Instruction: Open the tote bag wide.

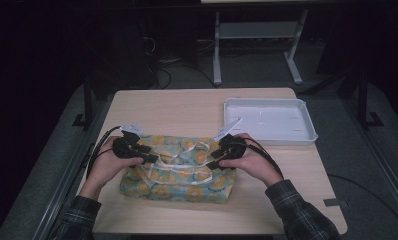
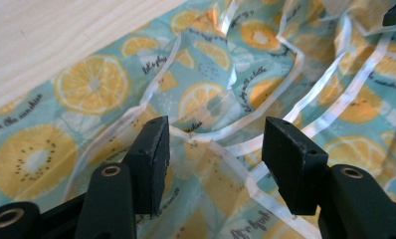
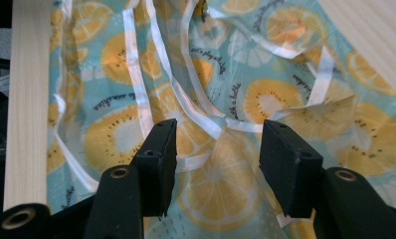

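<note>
A teal bag [image 1: 179, 172] printed with orange and kiwi slices lies flat on the wooden table [image 1: 187, 107], its white straps [image 1: 182, 162] loose on top. My left gripper [image 1: 149, 158] hovers at the bag's left end and my right gripper [image 1: 213, 162] at its right end, both pointing inward. In the left gripper view the left gripper [image 2: 213, 149] stands open over the bag [image 2: 86, 84], with white straps [image 2: 236, 149] crossing under the gap. In the right gripper view the right gripper [image 3: 218, 149] is open above the bag [image 3: 375, 134] and a strap [image 3: 186, 99], with nothing pinched.
A white tray [image 1: 307, 134] sits at the table's back right, just beyond my right hand. Bare wood lies behind the bag and along the front edge [image 1: 187, 225]. Table legs and cables stand on the dark floor behind.
</note>
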